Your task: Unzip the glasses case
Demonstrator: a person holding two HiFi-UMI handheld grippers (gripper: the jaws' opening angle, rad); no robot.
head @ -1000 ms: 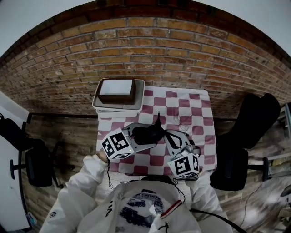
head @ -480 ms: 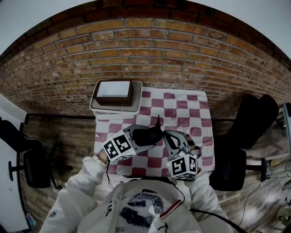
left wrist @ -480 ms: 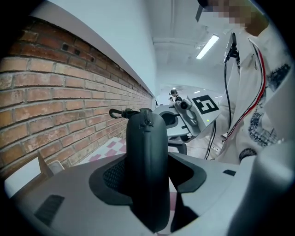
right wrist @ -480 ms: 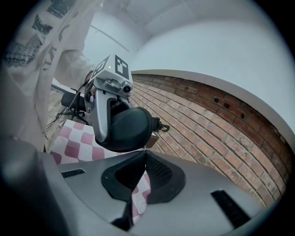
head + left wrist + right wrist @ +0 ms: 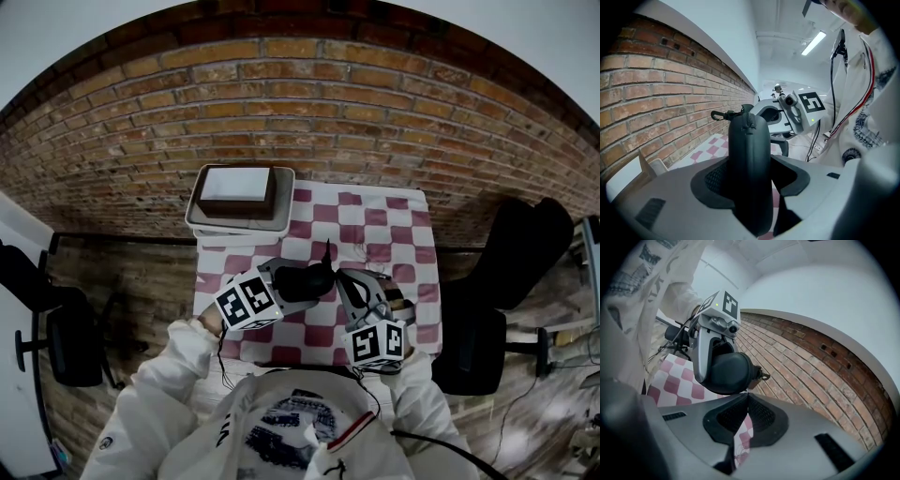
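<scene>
A black hard-shell glasses case hangs above the checked tablecloth, and my left gripper is shut on its body. In the left gripper view the case stands edge-up between the two pads, with its zipper line on top and a small clip at the far end. My right gripper comes in from the right. In the right gripper view its jaws are pinched together at the case's lower edge, on a thin sliver that looks like the zipper pull.
A red-and-white checked cloth covers the small table against the brick wall. A white tray holding a brown box sits at the back left corner. Black chairs stand at the right and left.
The right gripper's marker cube has rolled slightly. The case and both grippers stay in almost the same place.
</scene>
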